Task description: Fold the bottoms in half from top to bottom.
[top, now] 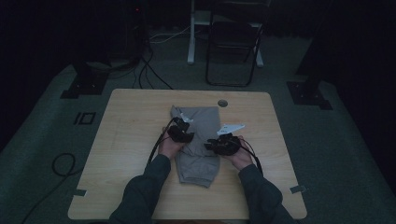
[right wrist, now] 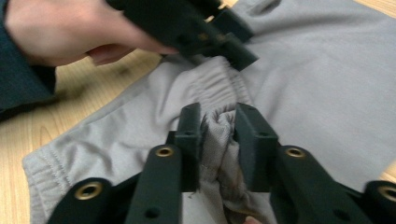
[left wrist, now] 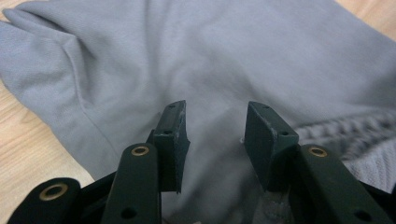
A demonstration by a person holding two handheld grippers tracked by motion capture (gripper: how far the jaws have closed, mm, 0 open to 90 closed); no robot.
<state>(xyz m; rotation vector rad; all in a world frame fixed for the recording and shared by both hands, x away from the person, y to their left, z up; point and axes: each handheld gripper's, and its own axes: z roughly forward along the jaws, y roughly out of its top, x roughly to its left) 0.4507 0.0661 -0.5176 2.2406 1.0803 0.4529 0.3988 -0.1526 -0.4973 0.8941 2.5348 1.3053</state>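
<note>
Right gripper view is showing your right gripper [right wrist: 218,122] pinching a bunched fold of the grey garment [right wrist: 322,74], while your left gripper [left wrist: 215,123] is hovering agape above it, the fabric's far edges running out of frame.

Both forearms, in dark sleeves, come in from the bottom of the high view and angle toward each other. The left hand [top: 169,147] holds the left gripper [top: 181,134], pointed forward and a little to the right; seen from its own camera, its jaws stand apart, pads touching nothing. The right hand [top: 240,157] holds the right gripper [top: 222,144] turned leftward toward the other one, the two near but apart. In the right gripper view a bunched fold of grey fabric [right wrist: 222,135] sits between its pads [right wrist: 190,135].
</note>
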